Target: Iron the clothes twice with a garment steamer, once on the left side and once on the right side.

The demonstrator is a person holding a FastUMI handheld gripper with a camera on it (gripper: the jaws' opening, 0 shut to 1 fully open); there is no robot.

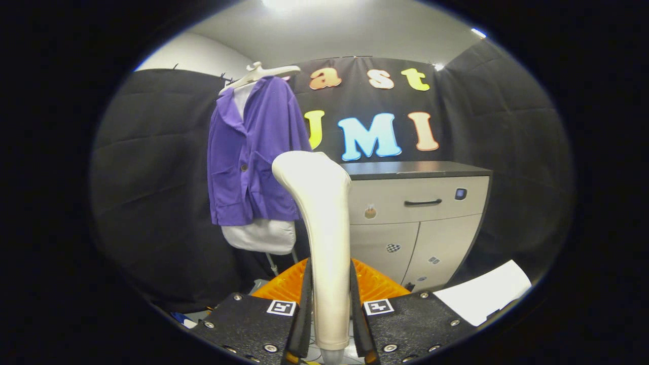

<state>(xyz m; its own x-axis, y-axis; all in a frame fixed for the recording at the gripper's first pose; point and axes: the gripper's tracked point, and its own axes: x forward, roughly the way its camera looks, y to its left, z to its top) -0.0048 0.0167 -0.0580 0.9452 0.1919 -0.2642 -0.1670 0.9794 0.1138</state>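
While both black fingers (304, 304) of the gripper (329, 309) press on its cream handle, the garment steamer (322, 223) stands upright between them (an orange stool (377, 281) sits just behind). Beyond, a purple shirt (251, 152) hangs on a white hanger (258, 73), beside a grey cabinet (421, 213).

Tongs (330, 314) closed around the cream steamer handle (324, 238), both black padded fingers (304, 309) pressing its lower shaft from either side. Handle held upright between them, head rising well above the fingertips and bending slightly toward the left. Finger plates level with each other, one square marker on each, screws along their near edges.
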